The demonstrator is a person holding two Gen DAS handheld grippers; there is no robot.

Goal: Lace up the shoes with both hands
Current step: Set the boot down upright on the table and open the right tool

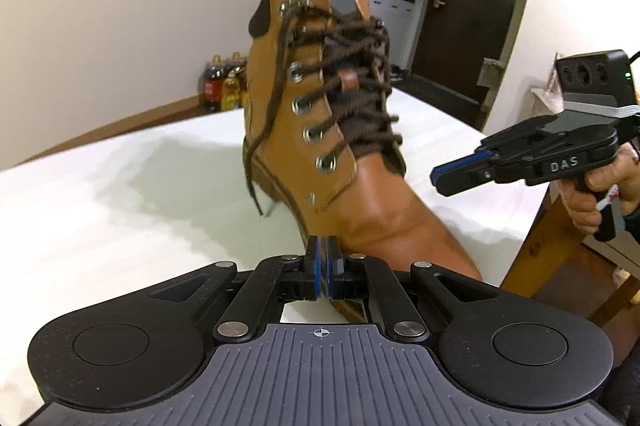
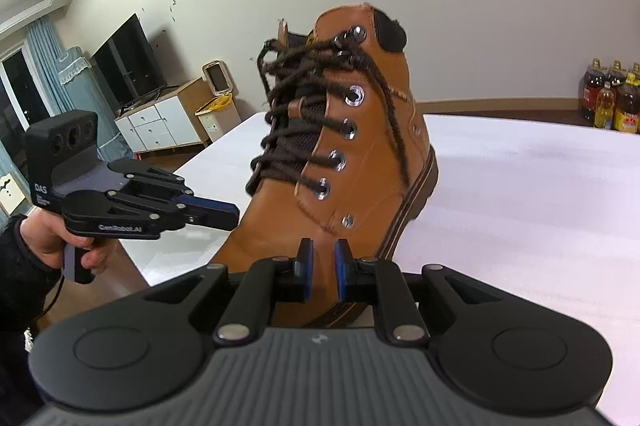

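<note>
A tan leather boot (image 1: 372, 194) stands on the white table, toe toward me, with dark brown laces (image 1: 356, 94) crossed through its metal eyelets. One loose lace end (image 1: 260, 142) hangs down its left side; in the right wrist view another lace end (image 2: 394, 122) hangs down the right side of the boot (image 2: 360, 154). My left gripper (image 1: 323, 254) is shut just in front of the toe, with nothing between its pads. My right gripper (image 2: 321, 258) stands slightly open at the toe's right side, empty. Each gripper shows in the other's view: right gripper (image 1: 442, 178), left gripper (image 2: 234, 214).
The white table (image 1: 100, 206) spreads to both sides of the boot; its near right corner and wooden leg (image 1: 548, 238) show. Bottles (image 2: 612, 98) stand on the floor by the far wall. A TV cabinet (image 2: 160, 122) and a dark door (image 1: 472, 22) lie beyond.
</note>
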